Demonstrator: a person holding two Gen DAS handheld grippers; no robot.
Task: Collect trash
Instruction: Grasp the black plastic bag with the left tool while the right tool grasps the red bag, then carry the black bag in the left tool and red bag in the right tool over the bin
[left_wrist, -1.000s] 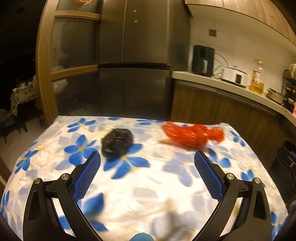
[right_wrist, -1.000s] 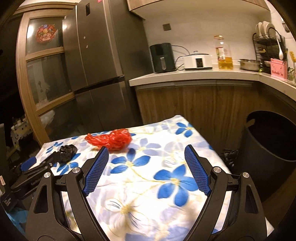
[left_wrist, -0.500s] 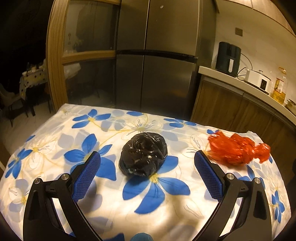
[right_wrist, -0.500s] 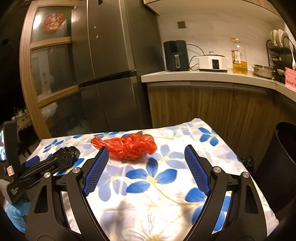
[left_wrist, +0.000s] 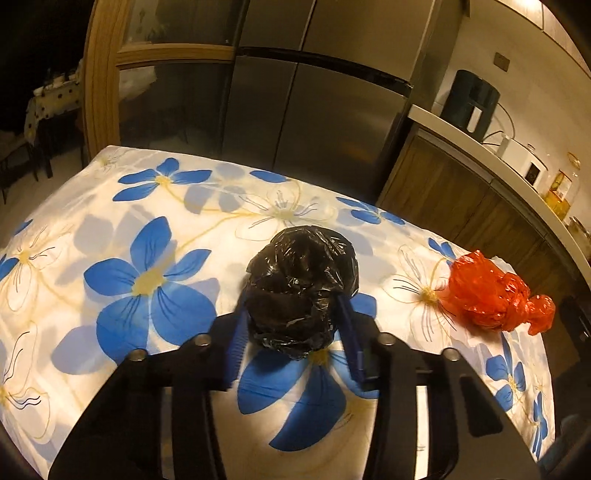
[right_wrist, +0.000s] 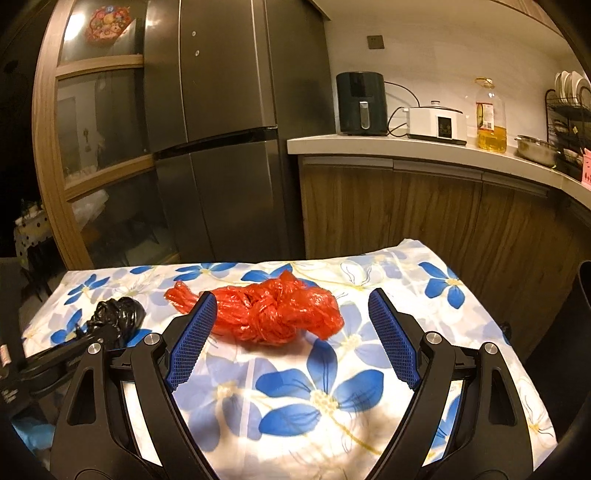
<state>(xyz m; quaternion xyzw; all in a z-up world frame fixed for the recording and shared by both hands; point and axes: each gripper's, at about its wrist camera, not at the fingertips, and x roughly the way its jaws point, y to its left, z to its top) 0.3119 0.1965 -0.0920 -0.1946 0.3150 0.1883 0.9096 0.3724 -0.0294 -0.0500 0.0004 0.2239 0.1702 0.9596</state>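
Note:
A crumpled black plastic bag (left_wrist: 301, 266) lies on the flower-print tablecloth (left_wrist: 147, 280). My left gripper (left_wrist: 291, 302) has it between its blue pads; the jaws are closing and both pads touch the bag's sides. In the right wrist view the same black bag (right_wrist: 118, 314) shows at the far left with the left gripper's black fingers (right_wrist: 92, 341) on it. A knotted red plastic bag (right_wrist: 273, 310) lies mid-table, just beyond and between the tips of my right gripper (right_wrist: 291, 295), which stands open and apart from it. The red bag (left_wrist: 491, 299) also sits right of the black one.
A dark bin (right_wrist: 569, 350) stands on the floor right of the table. Behind the table are a steel fridge (right_wrist: 229, 110) and a wooden counter (right_wrist: 424, 151) with an air fryer (right_wrist: 362, 103), a white cooker and an oil bottle (right_wrist: 489, 118).
My left gripper moved forward and down onto the black bag, and its jaws went from wide open to closed in on it. My right gripper drew nearer to the red bag, still open.

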